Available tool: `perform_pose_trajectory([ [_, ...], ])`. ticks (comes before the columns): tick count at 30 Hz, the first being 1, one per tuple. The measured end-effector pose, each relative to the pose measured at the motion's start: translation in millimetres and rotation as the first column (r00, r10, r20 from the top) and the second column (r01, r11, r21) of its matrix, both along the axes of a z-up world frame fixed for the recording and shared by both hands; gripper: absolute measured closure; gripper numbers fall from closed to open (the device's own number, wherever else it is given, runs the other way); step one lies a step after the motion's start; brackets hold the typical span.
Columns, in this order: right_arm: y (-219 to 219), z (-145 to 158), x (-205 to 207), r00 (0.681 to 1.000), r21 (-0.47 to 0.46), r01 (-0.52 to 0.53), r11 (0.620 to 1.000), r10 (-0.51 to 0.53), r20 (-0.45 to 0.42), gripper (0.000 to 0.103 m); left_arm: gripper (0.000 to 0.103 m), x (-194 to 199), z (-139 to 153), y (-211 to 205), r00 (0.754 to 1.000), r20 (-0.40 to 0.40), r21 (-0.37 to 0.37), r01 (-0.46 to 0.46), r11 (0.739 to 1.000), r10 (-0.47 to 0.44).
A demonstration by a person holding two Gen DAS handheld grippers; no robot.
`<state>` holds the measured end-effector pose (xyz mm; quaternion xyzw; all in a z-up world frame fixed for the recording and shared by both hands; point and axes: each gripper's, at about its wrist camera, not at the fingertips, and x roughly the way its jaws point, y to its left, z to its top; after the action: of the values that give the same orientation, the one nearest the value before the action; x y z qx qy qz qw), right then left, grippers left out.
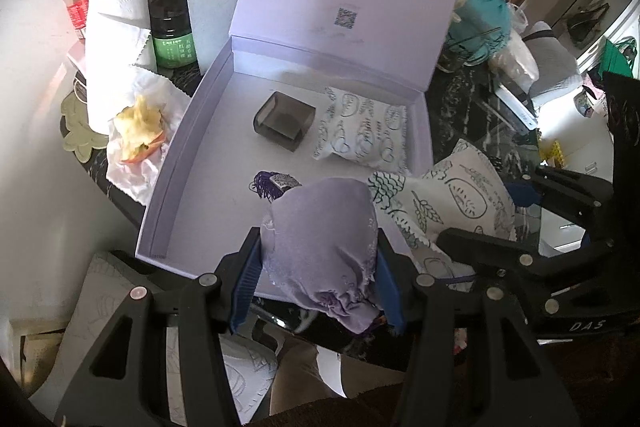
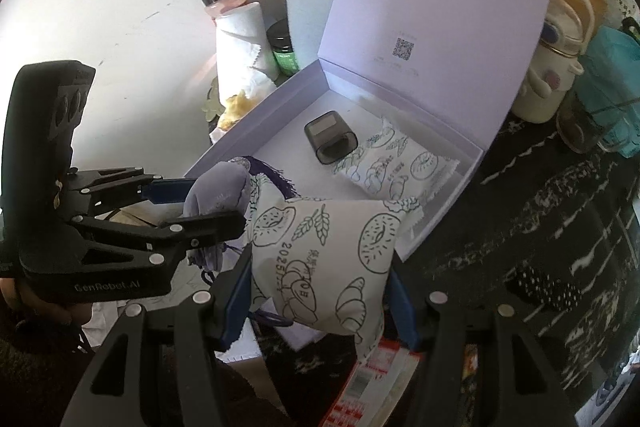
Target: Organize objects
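The box (image 1: 188, 131), lavender with its lid standing open, is sitting on the dark counter (image 2: 540, 211) and already holding a smoky case (image 1: 284, 125), a printed packet (image 1: 360, 131) and a purple tassel (image 1: 266, 185). The left gripper (image 1: 318, 255) is gripping a lavender pouch (image 1: 324, 227) between its blue fingers (image 1: 246, 271), partly closed and pressing both sides, and holding it over the box's near edge. The right gripper (image 2: 320, 287) is clamping a second packet (image 2: 324, 247), a puffy white one printed with pastries, just over the box's near corner, its fingers about half closed on the packet's sides. Both items are looking light and soft: the pouch is bunching like satin and may be slippery, so holding it across the full body seems safer than by the gathered neck; the packet is looking air-filled and crushable, so a gentle squeeze across its middle is probably suiting it best. The free floor at the box's front looks the likely spot for both.
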<state>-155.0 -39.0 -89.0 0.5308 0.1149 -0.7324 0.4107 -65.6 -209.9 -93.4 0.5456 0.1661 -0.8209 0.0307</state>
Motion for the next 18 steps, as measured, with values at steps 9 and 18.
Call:
perform_pose_trajectory([
  [9, -24.8, -14.2, -34.0, 1.0, 0.028, -0.014, 1.0, 0.014, 0.002, 0.042, 0.052, -37.9, -26.4, -17.6, 1.0, 0.016, -0.004, -0.005, 1.0, 0.005],
  [18, -45.6, -21.7, -66.7, 1.0, 0.026, -0.019, 0.999, 0.019, -0.012, 0.042, 0.052, -70.6, -36.2, -33.6, 1.0, -0.004, -0.042, 0.002, 0.999, -0.002],
])
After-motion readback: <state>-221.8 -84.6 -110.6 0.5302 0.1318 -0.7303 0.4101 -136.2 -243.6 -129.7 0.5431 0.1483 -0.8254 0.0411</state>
